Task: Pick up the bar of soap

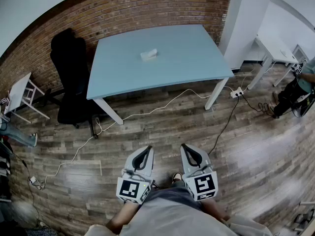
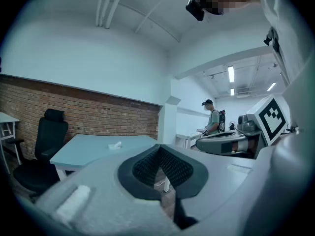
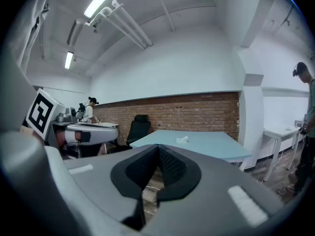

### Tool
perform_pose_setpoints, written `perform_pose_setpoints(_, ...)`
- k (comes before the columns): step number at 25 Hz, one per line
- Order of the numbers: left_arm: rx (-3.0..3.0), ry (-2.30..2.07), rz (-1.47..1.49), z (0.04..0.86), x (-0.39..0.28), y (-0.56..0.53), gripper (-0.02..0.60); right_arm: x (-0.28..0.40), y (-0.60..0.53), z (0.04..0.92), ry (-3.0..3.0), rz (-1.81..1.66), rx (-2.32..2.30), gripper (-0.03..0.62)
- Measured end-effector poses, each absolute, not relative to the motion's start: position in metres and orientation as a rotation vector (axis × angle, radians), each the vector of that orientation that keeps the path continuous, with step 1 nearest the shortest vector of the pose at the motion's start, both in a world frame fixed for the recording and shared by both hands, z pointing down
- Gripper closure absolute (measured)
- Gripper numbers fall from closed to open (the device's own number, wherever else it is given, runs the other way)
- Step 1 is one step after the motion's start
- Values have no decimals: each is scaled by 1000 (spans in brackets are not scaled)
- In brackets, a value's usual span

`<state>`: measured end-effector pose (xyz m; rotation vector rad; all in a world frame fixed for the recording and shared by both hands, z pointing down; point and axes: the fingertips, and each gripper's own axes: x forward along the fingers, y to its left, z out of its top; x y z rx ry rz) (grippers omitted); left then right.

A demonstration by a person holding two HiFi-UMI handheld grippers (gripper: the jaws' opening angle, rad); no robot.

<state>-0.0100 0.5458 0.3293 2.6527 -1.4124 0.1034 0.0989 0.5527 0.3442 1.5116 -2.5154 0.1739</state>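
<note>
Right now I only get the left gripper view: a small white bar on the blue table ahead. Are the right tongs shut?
Observer: Yes. The right gripper view shows the right tongs shut, with nothing between them.
Operator: Anything on the floor before the table?
Observer: The head view shows a white cable trailing across the wood floor to a power strip beside the table.
Operator: Where does the soap sit?
Observer: From above, the bar of soap lies near the middle of the tabletop, slightly left of centre.
</note>
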Motion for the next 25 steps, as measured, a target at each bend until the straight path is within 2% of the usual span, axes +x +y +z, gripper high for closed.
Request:
perform_pose_setpoints(17, 2599, -1481, 57, 325, -14, 525, 581, 103, 533, 341, -2578, 178, 1501, 591)
perform_pose_setpoints(25, 2578, -1521, 59, 325, 15, 515, 581, 131, 524, 341, -2616, 162, 1448, 589)
